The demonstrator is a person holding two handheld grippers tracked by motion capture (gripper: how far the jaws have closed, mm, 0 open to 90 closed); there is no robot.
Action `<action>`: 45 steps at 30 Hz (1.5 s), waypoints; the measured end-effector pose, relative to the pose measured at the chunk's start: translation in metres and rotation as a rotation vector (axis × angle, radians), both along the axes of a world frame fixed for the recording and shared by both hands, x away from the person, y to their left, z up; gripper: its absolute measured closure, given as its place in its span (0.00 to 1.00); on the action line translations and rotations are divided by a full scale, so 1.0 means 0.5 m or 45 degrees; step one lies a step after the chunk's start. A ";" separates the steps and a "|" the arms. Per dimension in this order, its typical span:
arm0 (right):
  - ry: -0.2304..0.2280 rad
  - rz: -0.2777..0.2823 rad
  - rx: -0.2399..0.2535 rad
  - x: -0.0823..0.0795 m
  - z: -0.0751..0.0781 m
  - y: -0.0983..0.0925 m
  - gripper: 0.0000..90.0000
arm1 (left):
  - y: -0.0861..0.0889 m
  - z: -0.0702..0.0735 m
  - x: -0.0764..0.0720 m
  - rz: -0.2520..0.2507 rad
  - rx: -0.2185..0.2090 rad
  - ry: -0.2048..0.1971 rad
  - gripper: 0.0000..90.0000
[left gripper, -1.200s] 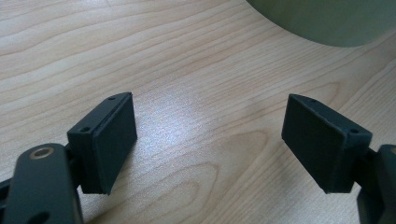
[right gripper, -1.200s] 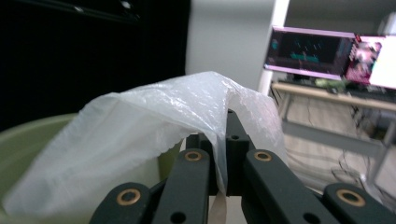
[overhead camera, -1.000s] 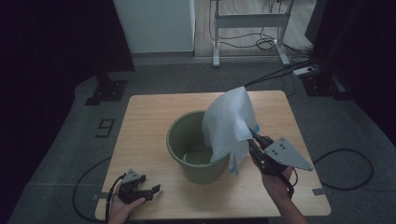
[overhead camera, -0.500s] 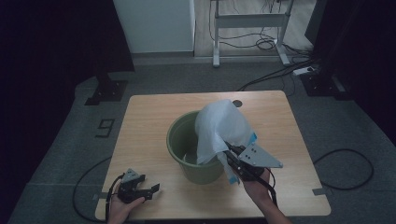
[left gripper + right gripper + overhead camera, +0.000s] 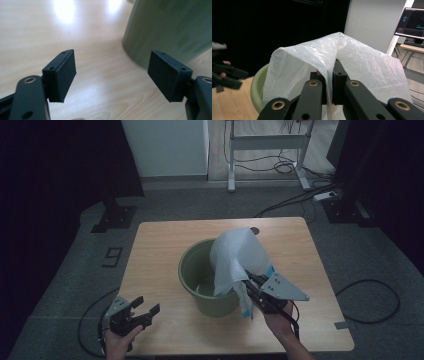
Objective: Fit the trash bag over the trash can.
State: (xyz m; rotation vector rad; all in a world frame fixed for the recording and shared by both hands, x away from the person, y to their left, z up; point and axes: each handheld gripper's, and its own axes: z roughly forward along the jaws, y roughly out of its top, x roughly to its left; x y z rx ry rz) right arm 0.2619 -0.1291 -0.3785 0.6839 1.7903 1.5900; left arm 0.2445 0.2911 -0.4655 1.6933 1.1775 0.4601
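The jaws of the right gripper are pinching a fold of the white plastic bag tight between them. The bag is puffing up over the green bucket, which is sitting in the middle of the table. The jaws of the left gripper are standing wide apart with nothing between them, though they have just been closing a little. That gripper is waiting near the front left corner of the table.

It looks like the bag is going into the bucket as a liner. The bag is picked up and brought over the bucket. It is not spread over the rim yet, and that part is left to do.

The high view is showing the whole table, both hands and a strip of bag hanging down the bucket's near side. The right gripper view is showing the pinch up close. The left gripper view is showing the bucket's green wall close by.
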 end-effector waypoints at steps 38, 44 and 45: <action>0.021 0.000 -0.013 0.020 0.016 0.017 0.97 | -0.288 0.187 -0.032 -0.097 0.057 -0.410 0.24; 0.020 0.001 -0.012 0.019 0.018 0.019 0.98 | -0.312 0.190 -0.031 -0.144 0.064 -0.409 0.24; 0.020 -0.001 -0.012 0.019 0.017 0.020 0.98 | -0.317 0.190 -0.032 -0.155 0.061 -0.413 0.25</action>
